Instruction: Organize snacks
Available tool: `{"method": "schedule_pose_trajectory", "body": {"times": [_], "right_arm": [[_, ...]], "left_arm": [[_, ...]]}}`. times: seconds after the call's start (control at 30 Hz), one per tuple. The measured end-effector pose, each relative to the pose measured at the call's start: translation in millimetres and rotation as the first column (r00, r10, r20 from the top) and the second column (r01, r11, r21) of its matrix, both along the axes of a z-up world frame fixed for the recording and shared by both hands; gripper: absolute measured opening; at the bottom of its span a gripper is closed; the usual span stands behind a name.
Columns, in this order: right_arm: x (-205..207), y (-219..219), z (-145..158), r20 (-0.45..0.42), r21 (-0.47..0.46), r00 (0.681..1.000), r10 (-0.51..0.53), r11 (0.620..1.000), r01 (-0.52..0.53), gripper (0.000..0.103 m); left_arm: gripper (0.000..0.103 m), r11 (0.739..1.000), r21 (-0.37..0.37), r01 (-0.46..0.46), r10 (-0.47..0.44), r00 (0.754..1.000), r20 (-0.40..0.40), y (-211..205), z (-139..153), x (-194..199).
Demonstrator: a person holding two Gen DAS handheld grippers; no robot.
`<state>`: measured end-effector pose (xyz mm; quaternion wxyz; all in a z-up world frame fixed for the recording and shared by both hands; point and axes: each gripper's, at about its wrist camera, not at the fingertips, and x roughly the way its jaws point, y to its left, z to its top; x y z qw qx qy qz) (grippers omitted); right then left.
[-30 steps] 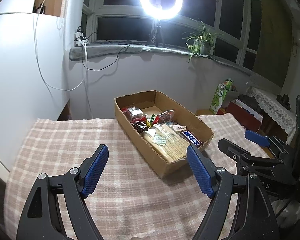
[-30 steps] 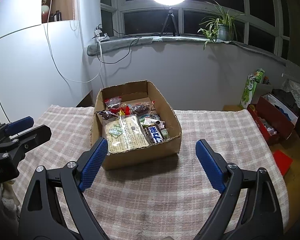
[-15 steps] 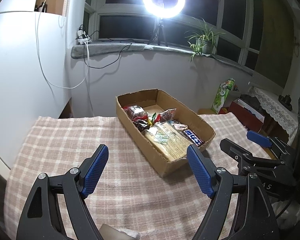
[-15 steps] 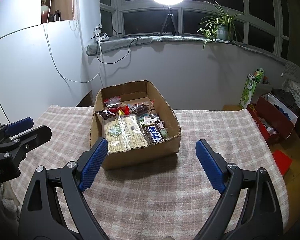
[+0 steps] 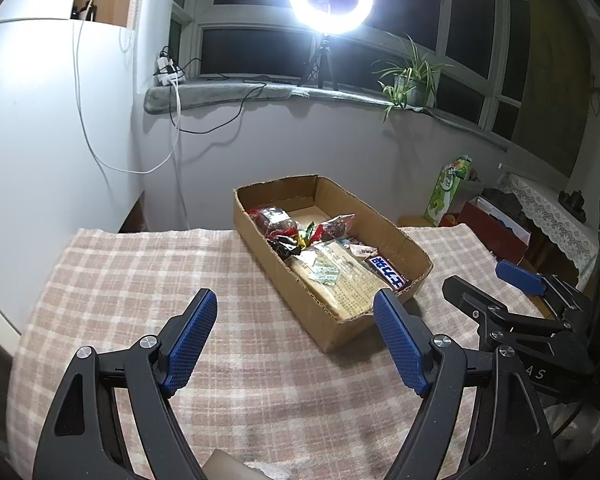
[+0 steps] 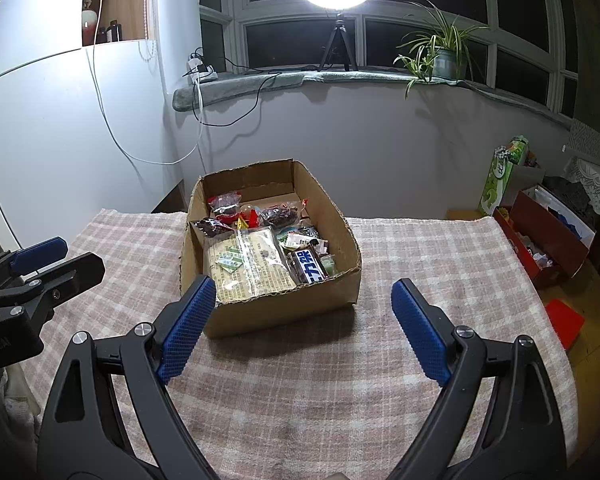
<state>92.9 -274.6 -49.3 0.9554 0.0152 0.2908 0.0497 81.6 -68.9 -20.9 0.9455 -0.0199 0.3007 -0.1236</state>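
Nothing had shifted: both grippers, left gripper (image 5: 294,338) and right gripper (image 6: 302,320), hung spread and empty over the checked cloth (image 6: 420,264). One cardboard box (image 6: 284,312) held the snacks (image 6: 256,252), too jumbled to count.

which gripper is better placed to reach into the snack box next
Right, probably. In its own view the cardboard box lies straight ahead of the open right gripper, near wall facing it. The open left gripper points at bare checked cloth, with the box off to its right.
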Motion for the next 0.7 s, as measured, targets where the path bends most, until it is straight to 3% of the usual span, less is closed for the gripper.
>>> {"method": "schedule_pose_trajectory", "body": {"times": [0.7], "right_arm": [[-0.9,1.7,-3.9,-0.008,0.0,1.0,-0.001,1.0,0.001,0.092]], "left_arm": [[0.081,1.0,-0.001,-0.005,0.005,1.0,-0.002,5.2,-1.8,3.4]]}}
